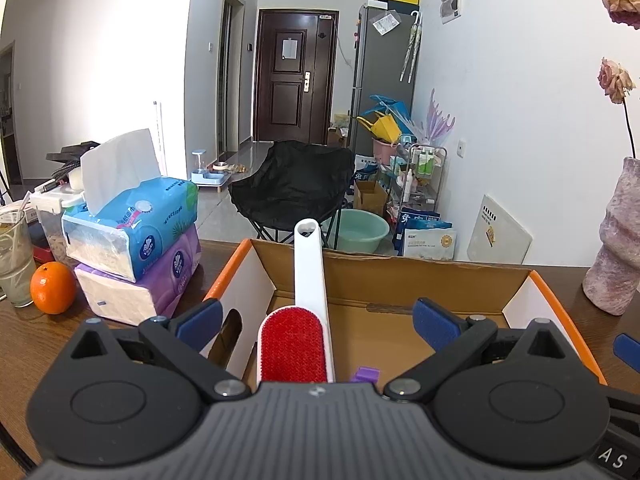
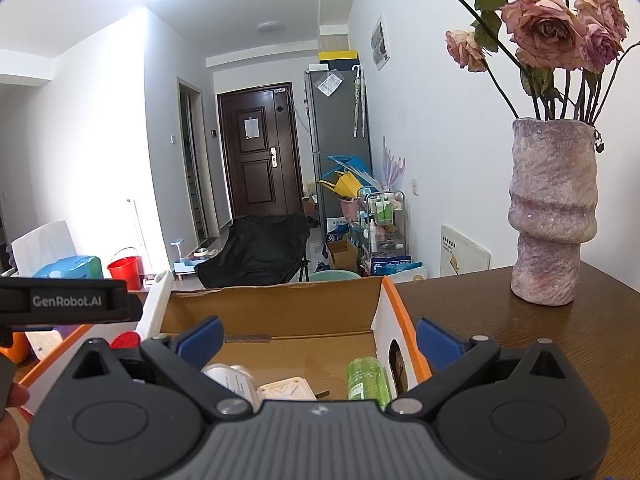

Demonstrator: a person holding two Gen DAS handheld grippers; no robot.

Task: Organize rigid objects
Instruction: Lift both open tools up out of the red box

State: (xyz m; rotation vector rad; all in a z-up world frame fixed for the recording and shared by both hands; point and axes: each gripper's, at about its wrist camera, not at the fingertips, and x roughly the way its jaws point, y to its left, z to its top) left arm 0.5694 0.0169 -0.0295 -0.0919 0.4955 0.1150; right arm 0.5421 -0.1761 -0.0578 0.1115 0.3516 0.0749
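While both grippers stand released and empty, the white plastic lint brush with red pad (image 1: 298, 320) leans in the orange-edged cardboard box (image 1: 400, 276), centre frame, between the left gripper (image 1: 318, 326) fingers, long axis running away; right gripper (image 2: 320, 338) lies farther off.

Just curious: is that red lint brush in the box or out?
In. The brush leans inside the box, handle poking above its far wall.
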